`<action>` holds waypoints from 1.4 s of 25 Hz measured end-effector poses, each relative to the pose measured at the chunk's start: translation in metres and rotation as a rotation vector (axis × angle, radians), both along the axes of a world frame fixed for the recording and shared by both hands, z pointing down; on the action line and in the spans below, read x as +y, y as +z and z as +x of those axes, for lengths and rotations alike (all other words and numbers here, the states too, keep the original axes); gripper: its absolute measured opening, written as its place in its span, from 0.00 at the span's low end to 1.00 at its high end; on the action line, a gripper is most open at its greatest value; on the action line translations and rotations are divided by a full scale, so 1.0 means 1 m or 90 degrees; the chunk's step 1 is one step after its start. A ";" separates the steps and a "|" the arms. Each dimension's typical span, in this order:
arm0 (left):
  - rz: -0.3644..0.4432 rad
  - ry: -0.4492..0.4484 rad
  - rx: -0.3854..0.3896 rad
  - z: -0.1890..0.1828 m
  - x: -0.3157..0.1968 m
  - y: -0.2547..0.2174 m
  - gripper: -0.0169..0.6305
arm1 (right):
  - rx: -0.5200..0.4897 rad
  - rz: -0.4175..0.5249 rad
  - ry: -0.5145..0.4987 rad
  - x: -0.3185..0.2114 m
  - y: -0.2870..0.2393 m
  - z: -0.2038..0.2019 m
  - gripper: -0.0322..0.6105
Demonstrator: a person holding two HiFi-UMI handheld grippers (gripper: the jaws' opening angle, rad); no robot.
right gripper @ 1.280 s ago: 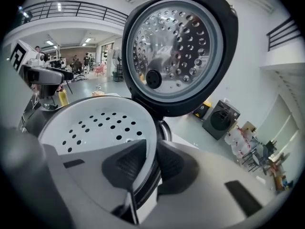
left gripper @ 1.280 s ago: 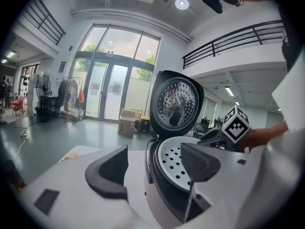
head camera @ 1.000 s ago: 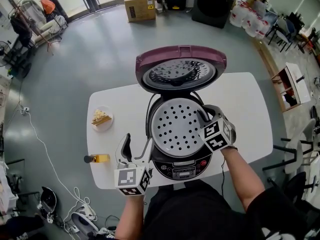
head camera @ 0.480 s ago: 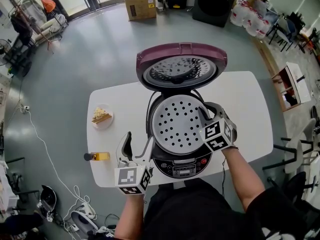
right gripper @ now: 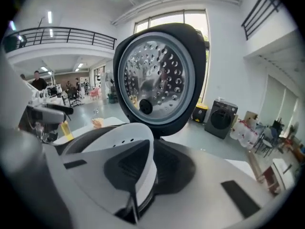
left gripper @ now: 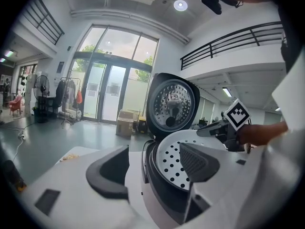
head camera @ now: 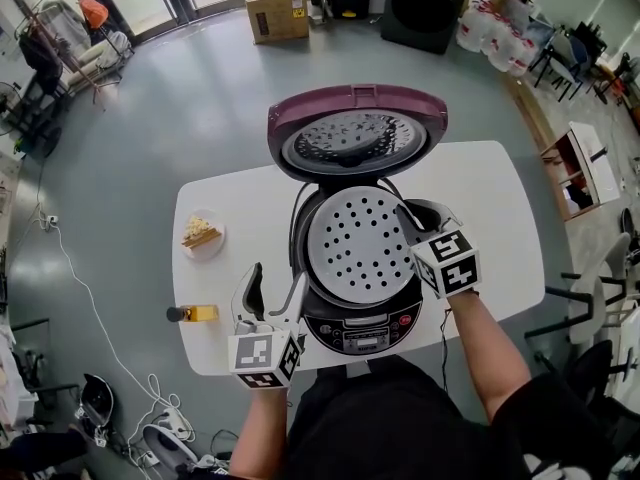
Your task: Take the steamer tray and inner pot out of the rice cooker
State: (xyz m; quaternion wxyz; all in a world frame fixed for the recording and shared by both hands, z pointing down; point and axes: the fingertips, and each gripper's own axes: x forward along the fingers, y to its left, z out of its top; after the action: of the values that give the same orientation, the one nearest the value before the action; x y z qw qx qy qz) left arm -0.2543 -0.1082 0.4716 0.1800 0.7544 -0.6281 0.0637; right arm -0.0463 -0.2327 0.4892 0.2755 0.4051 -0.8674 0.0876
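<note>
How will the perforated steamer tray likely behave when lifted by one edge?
Probably stiff: the steamer tray shows no sag though the right gripper, whose jaws have just closed further, pinches only its rim. Likely light, being thin and full of holes. Its smooth rim may slip or swing in that one-sided hold.

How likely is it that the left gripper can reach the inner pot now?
Probably not. The steamer tray covers the rice cooker's opening, hiding the inner pot; the right gripper's jaws have just been closing on its rim. The left gripper stands open beside it.
</note>
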 end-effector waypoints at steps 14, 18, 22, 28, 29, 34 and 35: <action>0.013 0.012 -0.001 -0.009 0.010 -0.010 0.54 | -0.212 -0.082 0.107 0.007 -0.028 0.014 0.09; 0.023 0.028 -0.002 -0.009 0.015 -0.015 0.54 | -0.287 -0.107 0.141 0.013 -0.038 0.026 0.09; 0.041 0.056 -0.014 0.003 0.015 -0.028 0.54 | -0.311 -0.095 0.169 0.019 -0.049 0.050 0.09; 0.070 0.069 -0.030 0.043 0.009 -0.052 0.54 | -0.343 -0.083 0.205 0.021 -0.054 0.107 0.09; 0.074 0.068 -0.034 0.052 0.008 -0.056 0.54 | -0.347 -0.084 0.208 0.020 -0.054 0.118 0.09; 0.089 0.064 -0.036 0.102 0.005 -0.069 0.54 | -0.352 -0.092 0.221 0.019 -0.043 0.170 0.09; 0.091 0.066 -0.035 0.114 0.004 -0.070 0.54 | -0.351 -0.094 0.224 0.018 -0.039 0.181 0.09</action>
State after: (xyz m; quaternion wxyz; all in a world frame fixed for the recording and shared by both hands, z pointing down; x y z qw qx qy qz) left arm -0.1408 -0.1041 0.4018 0.1047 0.7947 -0.5959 0.0486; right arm 0.1349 -0.2145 0.4500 0.0399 0.4888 -0.8172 0.3027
